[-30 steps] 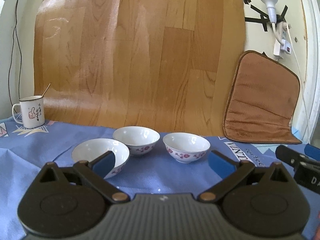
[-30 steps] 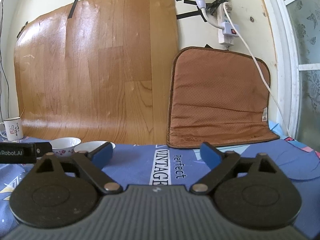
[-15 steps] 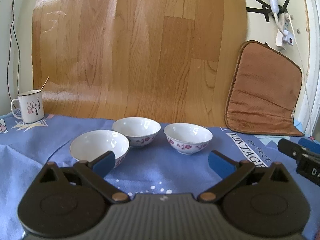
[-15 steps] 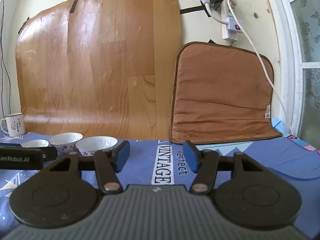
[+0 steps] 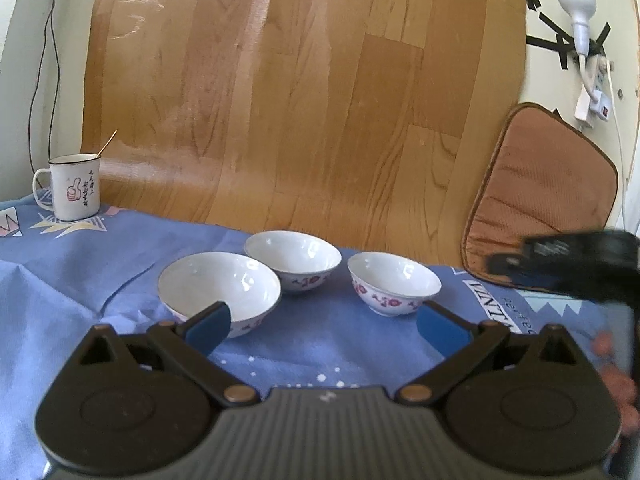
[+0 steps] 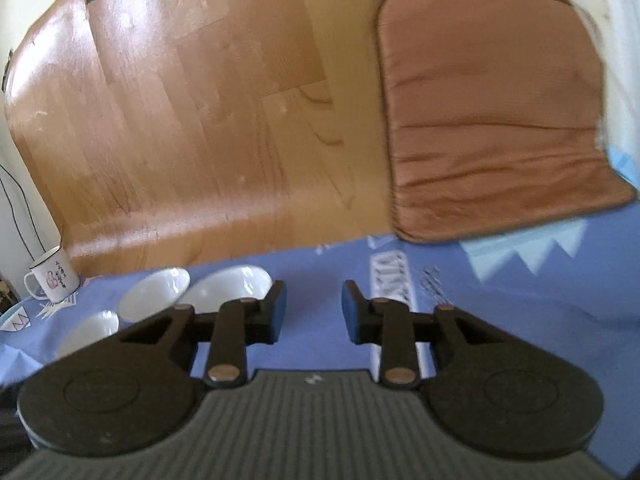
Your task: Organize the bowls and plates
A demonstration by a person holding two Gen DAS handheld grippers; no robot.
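Bowls, three, white with pink flowers: I am seeing them sitting on the blue-clothed counter [image 5: 80, 280], near-left bowl [image 5: 219, 288], back bowl [image 5: 293, 257], right bowl [image 5: 394, 283]. My left hand-held gripper [image 5: 324, 325] is hovering before them, fingers spread wide, holding nothing. My right hand-held gripper [image 6: 313, 309] is hanging partly closed, holding nothing. Enamel mug [image 5: 74, 186] is standing far left.
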